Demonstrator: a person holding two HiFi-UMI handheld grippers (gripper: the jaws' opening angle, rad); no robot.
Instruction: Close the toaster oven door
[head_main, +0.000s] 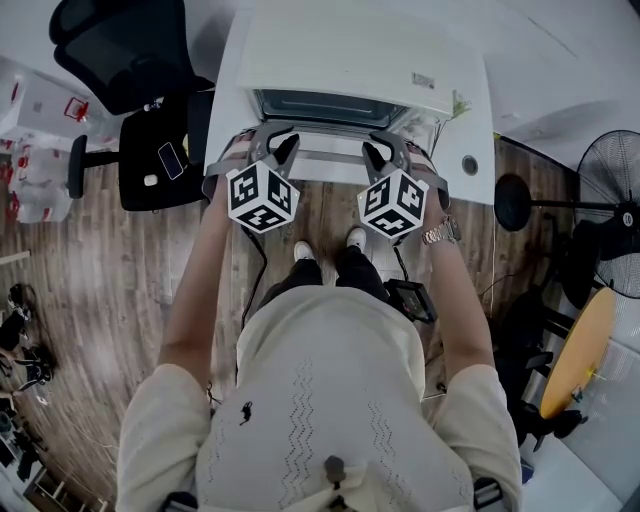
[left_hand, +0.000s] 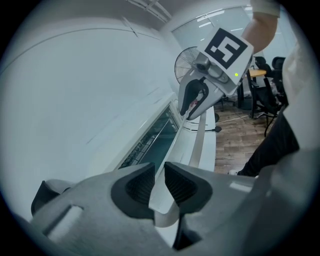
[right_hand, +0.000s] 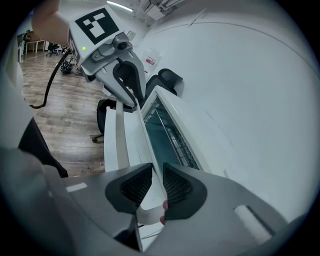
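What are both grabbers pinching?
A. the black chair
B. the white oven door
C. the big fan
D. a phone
B: the left gripper and the right gripper are each closed on the white edge of the toaster oven door, one towards each side.

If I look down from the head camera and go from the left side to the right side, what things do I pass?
black office chair → left tongs, clamped on the oven door handle → right tongs, on the same handle → wristwatch → standing fan
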